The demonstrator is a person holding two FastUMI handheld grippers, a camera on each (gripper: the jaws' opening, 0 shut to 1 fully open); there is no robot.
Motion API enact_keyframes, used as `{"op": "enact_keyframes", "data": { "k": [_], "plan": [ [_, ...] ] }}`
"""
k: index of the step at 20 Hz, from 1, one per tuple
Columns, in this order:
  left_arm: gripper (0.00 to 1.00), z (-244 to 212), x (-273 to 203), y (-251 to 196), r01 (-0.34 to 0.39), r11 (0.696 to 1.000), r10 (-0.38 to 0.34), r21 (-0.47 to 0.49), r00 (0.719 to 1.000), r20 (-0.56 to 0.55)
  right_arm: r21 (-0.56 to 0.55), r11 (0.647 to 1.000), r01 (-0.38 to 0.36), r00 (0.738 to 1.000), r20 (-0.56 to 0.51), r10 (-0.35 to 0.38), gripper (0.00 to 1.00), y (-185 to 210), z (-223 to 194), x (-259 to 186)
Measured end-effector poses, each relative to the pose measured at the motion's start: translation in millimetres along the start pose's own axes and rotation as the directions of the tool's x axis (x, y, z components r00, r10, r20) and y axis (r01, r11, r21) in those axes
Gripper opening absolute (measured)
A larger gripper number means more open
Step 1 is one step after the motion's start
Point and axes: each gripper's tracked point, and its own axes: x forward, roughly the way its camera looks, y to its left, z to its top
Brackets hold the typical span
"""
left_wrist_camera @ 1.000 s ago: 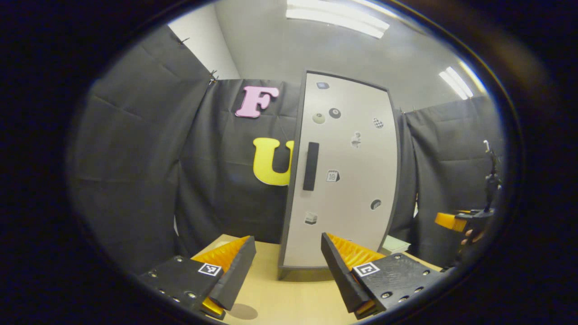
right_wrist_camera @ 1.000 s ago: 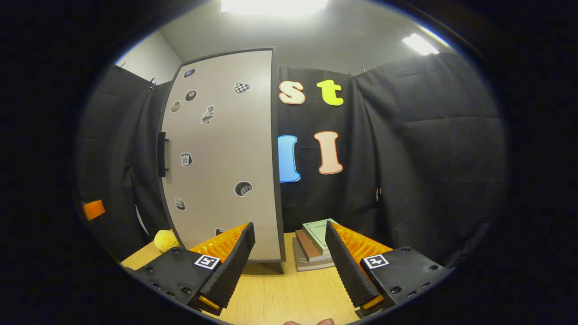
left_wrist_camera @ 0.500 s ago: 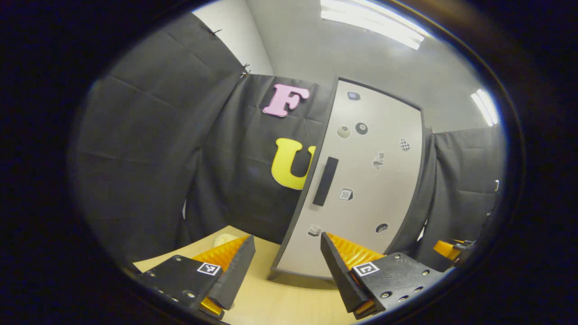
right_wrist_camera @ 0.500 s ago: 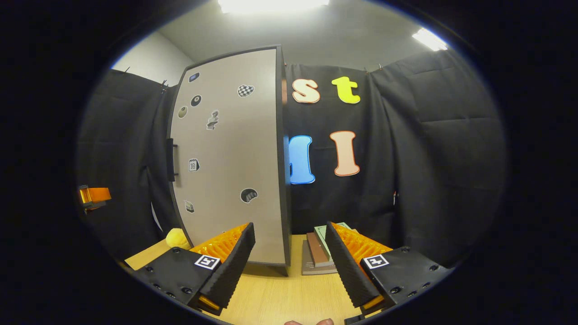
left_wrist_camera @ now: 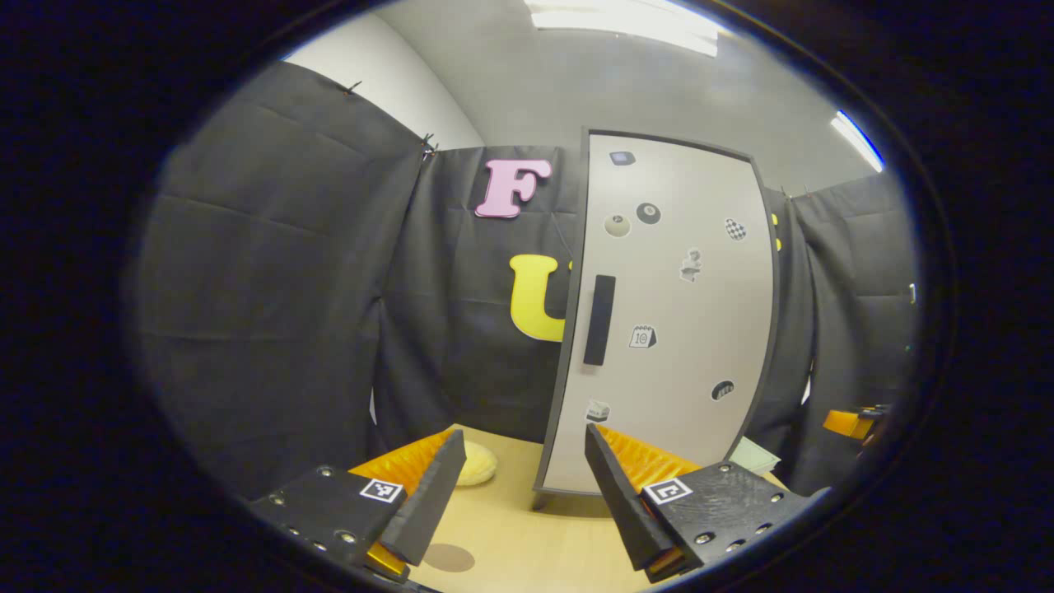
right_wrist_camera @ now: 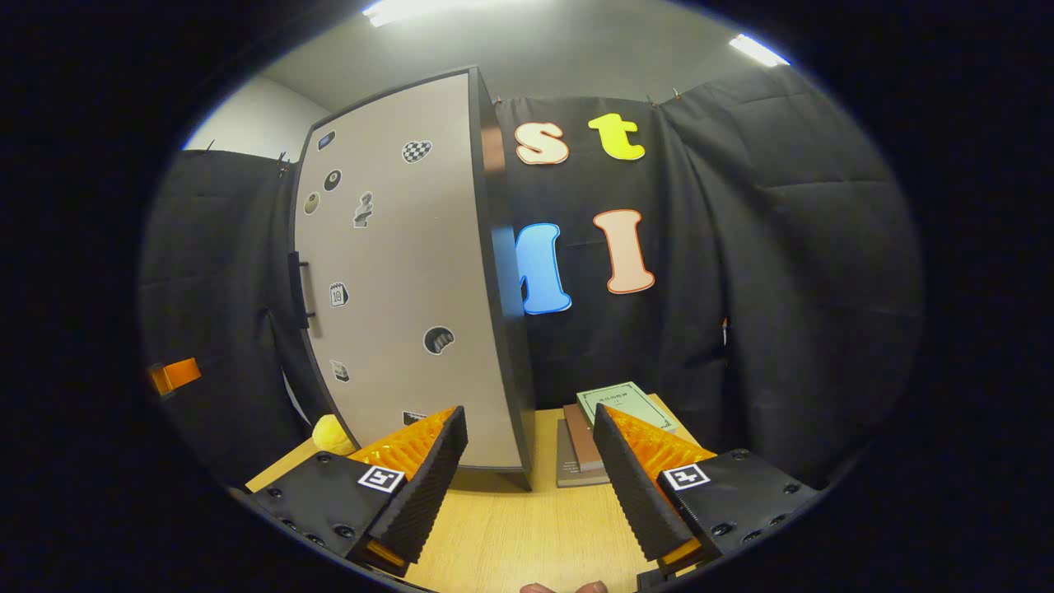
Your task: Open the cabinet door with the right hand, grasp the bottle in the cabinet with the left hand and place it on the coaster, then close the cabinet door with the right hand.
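One closed cabinet door [left_wrist_camera: 667,321], three stacked books [right_wrist_camera: 605,432], two hand-held grippers, left [left_wrist_camera: 520,494] and right [right_wrist_camera: 527,478], both spread wide, empty

Cabinet door [left_wrist_camera: 671,329]: pale grey-beige face with a dark grey edge, scattered with small black, white and checkered stickers.
Door handle [left_wrist_camera: 599,319]: black.
Table [right_wrist_camera: 510,535]: light wood grain, yellowish tan.
Books [right_wrist_camera: 613,412]: pale green cover on top, a brown one below it, grey at the bottom.
Soft round thing [right_wrist_camera: 331,434]: yellow.
Booth wall [left_wrist_camera: 272,288]: black cloth.
Ceiling [left_wrist_camera: 659,91]: light grey.
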Motion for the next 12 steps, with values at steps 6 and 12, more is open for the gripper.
{"op": "enact_keyframes", "data": {
  "k": [6, 12],
  "plan": [
    [0.9, -2, 5, 19, 0.099, 0.993, -0.099, 0.07, 0.995, -0.004, -0.004, 1.0, 0.016, 0.999, 0.041, -0.015, 0.98, 57, 25, 13],
    [0.87, -37, 4, 48, 0.183, 0.982, -0.178, 0.05, 0.98, -0.087, 0.008, 0.997, -0.083, 0.995, 0.062, 0.082, 0.98, 143, 64, 45]
  ]
}}
